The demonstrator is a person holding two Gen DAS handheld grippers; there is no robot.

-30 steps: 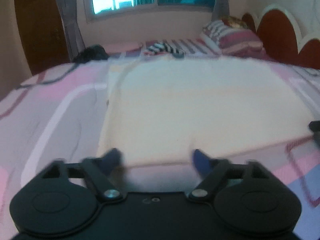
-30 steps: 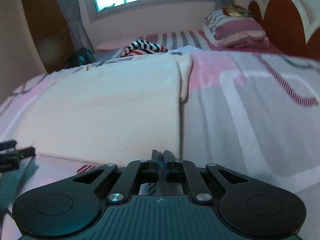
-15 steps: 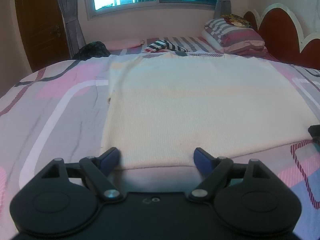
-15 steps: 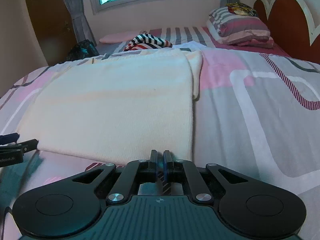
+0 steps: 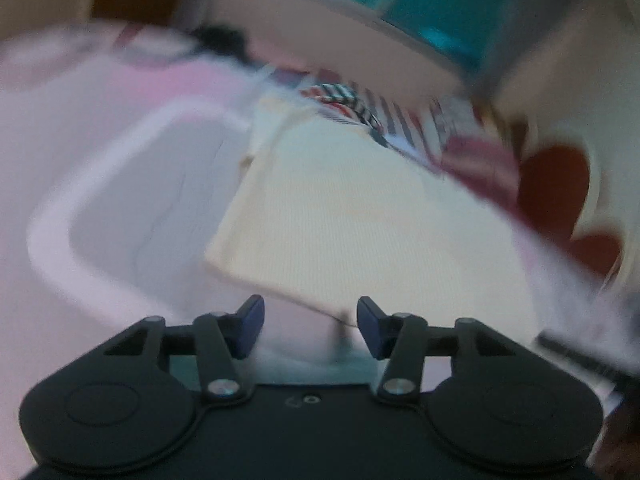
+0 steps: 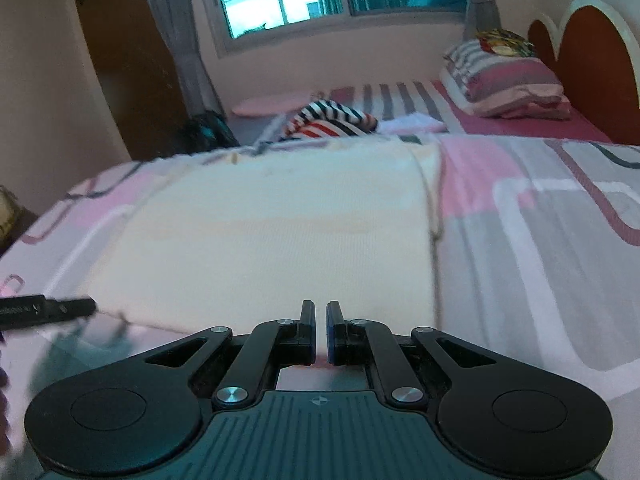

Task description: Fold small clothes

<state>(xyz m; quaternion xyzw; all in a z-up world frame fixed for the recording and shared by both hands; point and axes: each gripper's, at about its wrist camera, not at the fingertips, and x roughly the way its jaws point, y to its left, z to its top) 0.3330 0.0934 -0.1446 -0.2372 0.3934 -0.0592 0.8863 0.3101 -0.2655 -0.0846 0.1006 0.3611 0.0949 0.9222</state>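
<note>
Left wrist view: pic blurred and tilted. Left claw [image 5: 310,328] was closing, pads apart w/ nothing pinched yet; the near corner of the cream garment [image 5: 360,216] sat just beyond and between them, flat on the bed [image 5: 120,184].

Right wrist view: right claw [image 6: 319,330] had its pads together, a slit only, empty, at the garment's [image 6: 272,240] near hem toward the right corner. Striped clothes [image 6: 332,120] lay far back.

Judgement: to fold clean, both claws should bite the hem corners evenly, pinch all layers, then lift together and carry toward the far edge w/o dragging the sheet.
</note>
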